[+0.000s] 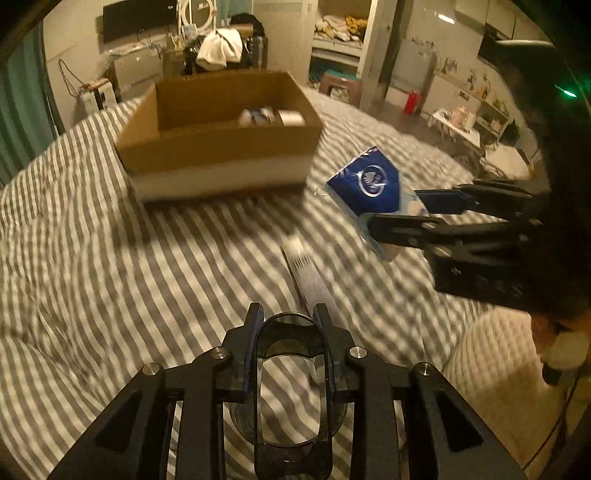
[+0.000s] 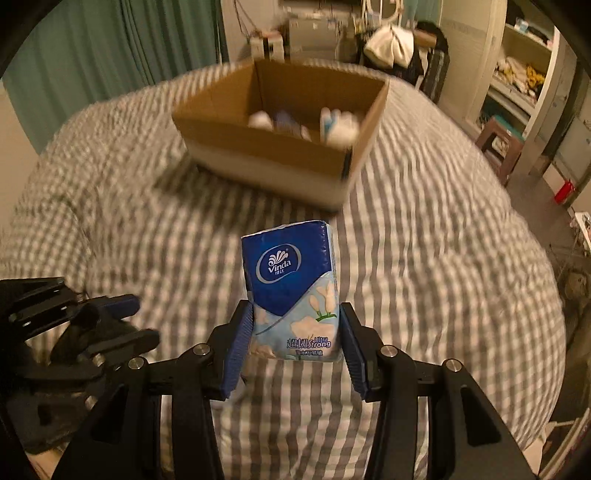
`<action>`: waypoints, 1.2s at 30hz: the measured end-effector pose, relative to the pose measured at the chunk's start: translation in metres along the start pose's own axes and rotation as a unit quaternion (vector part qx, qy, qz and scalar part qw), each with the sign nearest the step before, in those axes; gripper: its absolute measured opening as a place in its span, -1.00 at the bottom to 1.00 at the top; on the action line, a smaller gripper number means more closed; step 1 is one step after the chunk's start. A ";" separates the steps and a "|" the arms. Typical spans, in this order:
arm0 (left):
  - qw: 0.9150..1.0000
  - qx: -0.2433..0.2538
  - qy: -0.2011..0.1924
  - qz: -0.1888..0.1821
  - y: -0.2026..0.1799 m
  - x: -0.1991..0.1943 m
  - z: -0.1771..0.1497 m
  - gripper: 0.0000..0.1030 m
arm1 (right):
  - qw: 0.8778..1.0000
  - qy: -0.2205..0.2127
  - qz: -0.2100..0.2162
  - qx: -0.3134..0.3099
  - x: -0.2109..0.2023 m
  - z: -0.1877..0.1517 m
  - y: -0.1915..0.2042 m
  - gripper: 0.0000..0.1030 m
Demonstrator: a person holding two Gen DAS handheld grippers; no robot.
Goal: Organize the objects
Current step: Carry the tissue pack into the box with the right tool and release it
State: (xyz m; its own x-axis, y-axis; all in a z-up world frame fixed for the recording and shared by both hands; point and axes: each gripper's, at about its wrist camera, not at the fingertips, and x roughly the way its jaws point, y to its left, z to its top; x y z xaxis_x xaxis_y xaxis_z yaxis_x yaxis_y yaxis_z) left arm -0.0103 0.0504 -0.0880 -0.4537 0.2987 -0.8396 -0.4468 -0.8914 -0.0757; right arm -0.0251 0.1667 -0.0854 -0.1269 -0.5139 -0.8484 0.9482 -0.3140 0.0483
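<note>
My right gripper (image 2: 293, 332) is shut on a blue Vinda tissue pack (image 2: 291, 284) and holds it upright above the striped bed (image 2: 443, 258). The pack also shows in the left wrist view (image 1: 369, 184), held in the right gripper (image 1: 402, 210). My left gripper (image 1: 290, 314) is shut on a clear glass cup (image 1: 290, 384); it also shows in the right wrist view (image 2: 122, 321). An open cardboard box (image 1: 221, 147) stands further back on the bed with several small items inside; it also shows in the right wrist view (image 2: 280, 158).
A white flat object (image 1: 306, 273) lies on the bed just ahead of the left gripper. A shelf (image 1: 340, 33), a stool (image 1: 340, 85) and a red can (image 1: 412, 101) stand beyond the bed. Green curtains (image 2: 110, 55) hang at the left.
</note>
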 end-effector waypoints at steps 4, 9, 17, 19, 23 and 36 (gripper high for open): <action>1.000 -0.006 -0.021 0.011 0.014 -0.007 0.033 -0.46 | 0.999 -0.042 0.002 -0.001 -0.020 0.026 0.004 -0.10; 0.998 -0.015 -0.050 0.039 0.037 -0.015 0.078 -0.46 | 0.997 -0.082 -0.002 0.002 -0.035 0.058 0.007 -0.10; 0.992 -0.010 -0.088 0.087 0.072 -0.013 0.140 -0.46 | 0.992 -0.120 0.000 0.041 -0.031 0.129 -0.012 -0.10; 0.991 -0.013 -0.093 0.091 0.079 -0.006 0.151 -0.46 | 0.992 -0.115 -0.003 0.045 -0.020 0.150 -0.015 -0.10; 0.991 -0.017 -0.100 0.087 0.095 0.013 0.170 -0.46 | 0.993 -0.101 -0.010 0.061 0.007 0.186 -0.021 -0.10; 0.993 -0.028 -0.090 0.077 0.124 0.069 0.170 -0.19 | 0.991 -0.068 -0.014 0.116 0.081 0.222 -0.031 -0.04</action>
State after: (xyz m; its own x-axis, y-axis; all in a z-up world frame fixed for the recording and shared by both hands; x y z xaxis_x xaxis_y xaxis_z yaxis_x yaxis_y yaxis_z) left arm -0.2279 0.0179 -0.0639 -0.6458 0.2091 -0.7343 -0.3209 -0.9470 0.0125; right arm -0.1298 -0.0424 -0.0386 -0.2057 -0.5999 -0.7732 0.8530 -0.4971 0.1589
